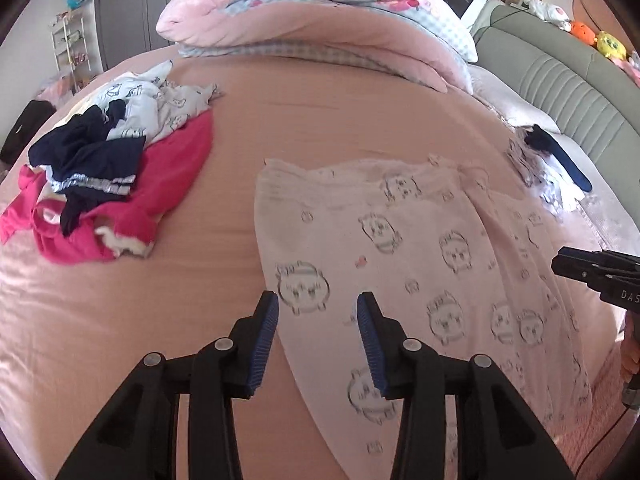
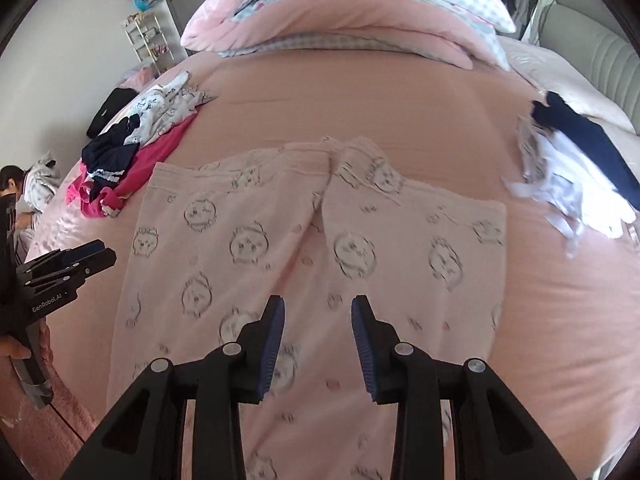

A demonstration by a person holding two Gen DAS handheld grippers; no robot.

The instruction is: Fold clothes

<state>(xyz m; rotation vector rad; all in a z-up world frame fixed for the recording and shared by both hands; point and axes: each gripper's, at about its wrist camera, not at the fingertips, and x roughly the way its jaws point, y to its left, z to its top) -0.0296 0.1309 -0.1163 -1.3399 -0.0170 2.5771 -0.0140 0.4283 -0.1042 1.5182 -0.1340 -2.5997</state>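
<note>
Both grippers, left gripper (image 1: 317, 302) and right gripper (image 2: 318, 306), jaws spread, empty, above pink pyjama trousers (image 2: 312, 232) flat on bed (image 2: 560, 320); clothes pile (image 2: 132, 148) left of trousers.

A home bedroom: pink bed (image 1: 120, 360), folded quilt (image 1: 320, 16), plush toys (image 1: 600, 38)

Pale pink cartoon-print pyjama trousers (image 2: 320, 240) lie spread flat on the pink bedsheet (image 2: 560, 300). The right gripper (image 2: 318, 312) hovers above them, jaws apart and empty.

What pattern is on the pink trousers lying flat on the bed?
The pink trousers have grey outlined cartoon animal faces; the right wrist view shows it best.
</note>
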